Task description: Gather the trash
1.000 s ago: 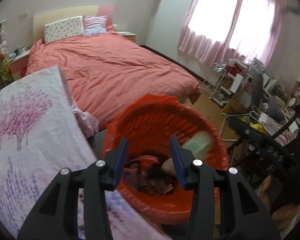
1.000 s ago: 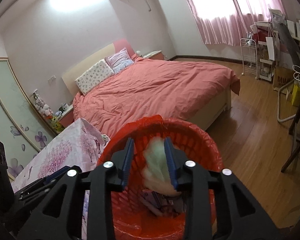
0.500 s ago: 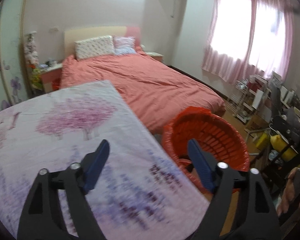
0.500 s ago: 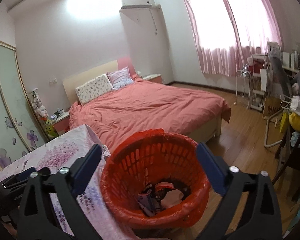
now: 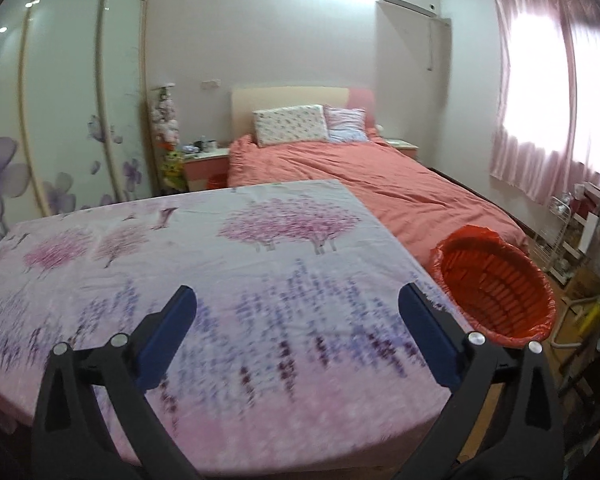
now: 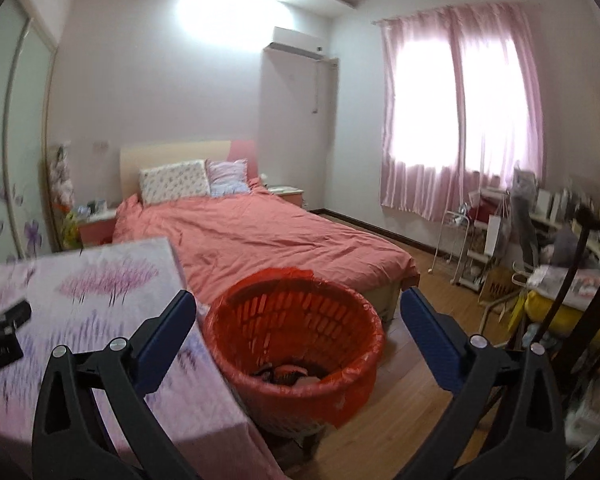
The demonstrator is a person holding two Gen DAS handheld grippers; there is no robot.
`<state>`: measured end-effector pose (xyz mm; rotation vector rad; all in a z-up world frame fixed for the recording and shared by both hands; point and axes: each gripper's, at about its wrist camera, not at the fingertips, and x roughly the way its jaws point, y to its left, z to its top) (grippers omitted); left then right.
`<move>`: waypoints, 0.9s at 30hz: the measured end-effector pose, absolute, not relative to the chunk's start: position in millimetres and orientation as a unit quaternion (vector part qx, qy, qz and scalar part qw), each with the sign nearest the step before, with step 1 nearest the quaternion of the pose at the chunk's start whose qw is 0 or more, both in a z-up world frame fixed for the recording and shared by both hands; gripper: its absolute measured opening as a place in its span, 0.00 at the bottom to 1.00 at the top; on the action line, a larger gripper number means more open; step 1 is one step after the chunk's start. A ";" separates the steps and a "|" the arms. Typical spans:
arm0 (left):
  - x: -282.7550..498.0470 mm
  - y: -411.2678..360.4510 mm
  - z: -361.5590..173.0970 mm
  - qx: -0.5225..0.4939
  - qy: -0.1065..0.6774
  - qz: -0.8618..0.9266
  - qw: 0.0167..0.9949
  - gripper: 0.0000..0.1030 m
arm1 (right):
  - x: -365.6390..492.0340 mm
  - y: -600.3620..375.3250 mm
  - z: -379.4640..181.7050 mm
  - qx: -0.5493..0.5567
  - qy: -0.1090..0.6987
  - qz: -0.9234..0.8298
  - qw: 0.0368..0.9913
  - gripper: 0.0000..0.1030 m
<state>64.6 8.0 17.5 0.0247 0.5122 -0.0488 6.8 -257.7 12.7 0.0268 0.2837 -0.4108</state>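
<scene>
An orange basket lined with an orange bag (image 6: 300, 340) stands on the floor beside the table, with trash in its bottom (image 6: 288, 374). It shows at the right in the left wrist view (image 5: 496, 284). My left gripper (image 5: 298, 312) is open and empty above the table with the pink tree-print cloth (image 5: 204, 264). My right gripper (image 6: 298, 316) is open and empty, raised in front of the basket. The left gripper's black body (image 6: 0, 340) shows at the left edge of the right wrist view.
A bed with a coral cover (image 6: 260, 236) lies behind the table and basket. A wardrobe with sliding doors (image 5: 60, 120) is at the left. Shelves and a cluttered desk (image 6: 540, 240) stand at the right under the curtained window. Wooden floor (image 6: 412, 400) lies right of the basket.
The right gripper let go of the pale wad into the basket and opened wide. Both grippers rose and pulled back; the left one opened and swung left over the table.
</scene>
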 end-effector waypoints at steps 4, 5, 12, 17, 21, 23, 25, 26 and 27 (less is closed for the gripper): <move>38.0 18.3 13.6 0.010 0.242 -0.010 0.970 0.96 | -5.6 -252.2 12.3 0.027 0.132 -0.207 0.969 0.98; 32.3 19.1 12.7 0.012 0.240 -0.007 0.971 0.96 | -7.9 -251.0 12.6 0.032 0.133 -0.209 0.968 0.98; 2.4 25.7 7.4 -0.001 0.236 0.003 0.972 0.96 | -12.9 -250.4 4.5 0.041 0.161 -0.222 0.961 0.98; -7.6 25.7 2.9 0.000 0.237 0.003 0.972 0.96 | -15.1 -247.5 -6.6 0.045 0.190 -0.222 0.955 0.98; -9.8 25.0 -3.7 0.000 0.249 0.002 0.968 0.96 | -16.5 -242.7 -12.4 0.042 0.204 -0.219 0.953 0.98; -9.1 24.9 -7.4 -0.002 0.258 0.003 0.966 0.96 | -17.7 -239.0 -14.7 0.039 0.206 -0.218 0.953 0.98; -8.5 24.9 -10.8 -0.005 0.265 0.003 0.964 0.96 | -19.8 -235.1 -16.8 0.038 0.207 -0.218 0.953 0.98; -8.2 25.3 -12.5 -0.007 0.269 0.002 0.963 0.96 | -20.3 -233.9 -18.8 0.038 0.207 -0.219 0.953 0.98; -8.1 25.4 -13.4 -0.009 0.271 0.002 0.963 0.96 | -20.4 -233.8 -18.3 0.038 0.208 -0.220 0.952 0.98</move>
